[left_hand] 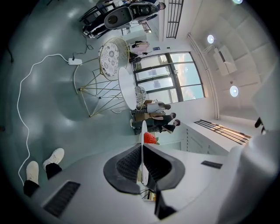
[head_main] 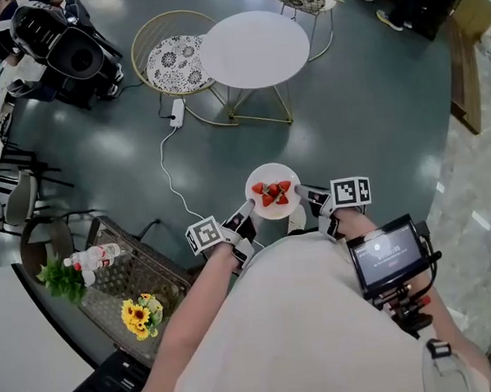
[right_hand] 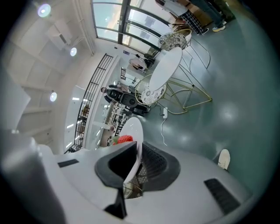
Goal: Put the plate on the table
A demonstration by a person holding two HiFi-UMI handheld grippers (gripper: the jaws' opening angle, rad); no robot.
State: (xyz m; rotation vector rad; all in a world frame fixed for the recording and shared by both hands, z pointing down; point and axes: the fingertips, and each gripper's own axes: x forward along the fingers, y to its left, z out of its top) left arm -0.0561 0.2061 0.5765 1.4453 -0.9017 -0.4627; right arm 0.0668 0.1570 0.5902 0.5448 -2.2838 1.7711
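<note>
White plate [head_main: 271,177] gripped at opposite rims: left claw [head_main: 248,213] clamps one edge, right claw [head_main: 307,196] other.

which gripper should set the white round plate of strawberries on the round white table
Neither alone: left gripper and right gripper clamp opposite rims of the white round plate; the round white table lies straight ahead.

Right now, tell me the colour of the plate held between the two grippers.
The plate is plain white, best seen in the head view.
</note>
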